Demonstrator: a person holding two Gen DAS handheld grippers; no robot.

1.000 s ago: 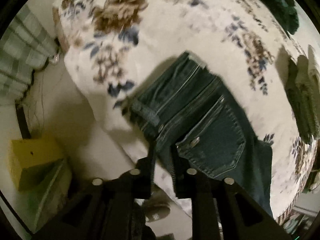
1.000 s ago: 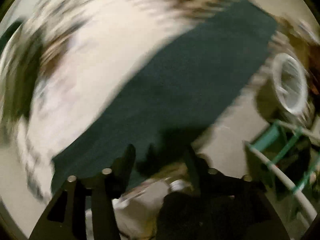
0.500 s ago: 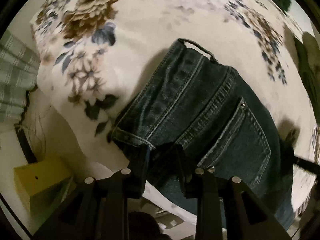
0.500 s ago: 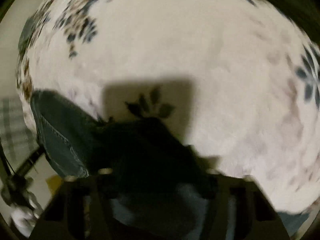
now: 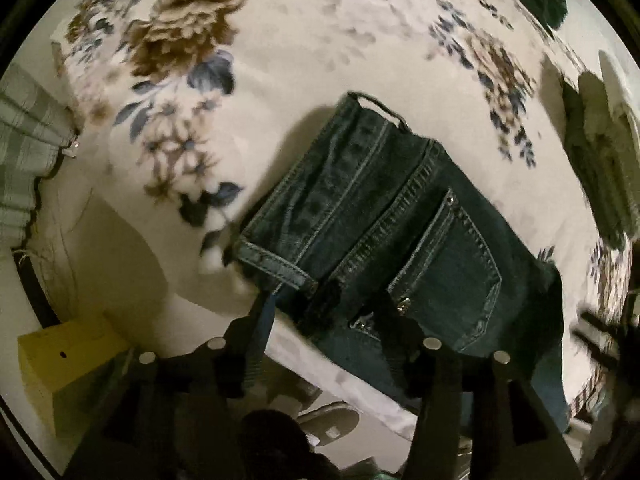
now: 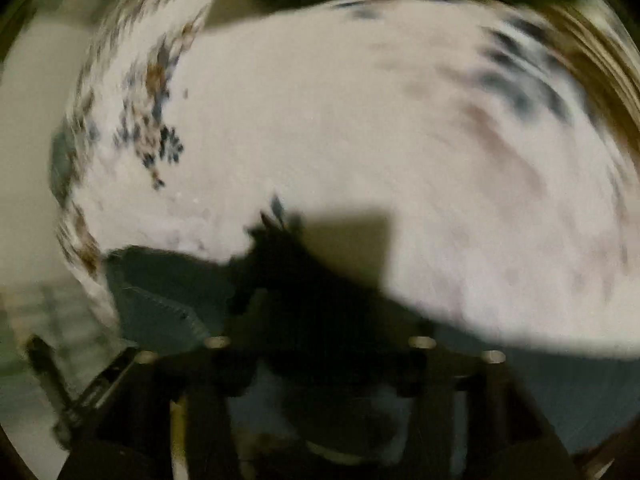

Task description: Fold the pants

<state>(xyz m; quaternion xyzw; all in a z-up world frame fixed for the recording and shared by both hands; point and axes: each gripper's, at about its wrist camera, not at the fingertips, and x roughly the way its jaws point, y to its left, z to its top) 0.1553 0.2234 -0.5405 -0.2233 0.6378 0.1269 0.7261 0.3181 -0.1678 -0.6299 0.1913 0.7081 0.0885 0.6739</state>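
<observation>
Dark blue jeans lie folded on a floral bedspread, waistband toward the near bed edge, back pocket up. My left gripper is open, its fingers straddling the waistband edge without pinching it. In the blurred right wrist view, the jeans show at the lower left and a dark fold of denim lies between the fingers of my right gripper. The dark and the blur hide whether its jaws are closed on the cloth.
A yellow box sits on the floor at the lower left. A plaid cloth hangs at the left. Green and pale folded clothes lie at the bed's right side. A shoe is below the bed edge.
My left gripper's fingers have spread apart and let go of the waistband, and it has pulled back a little. The right gripper has swung across the bed and stays over the jeans.
</observation>
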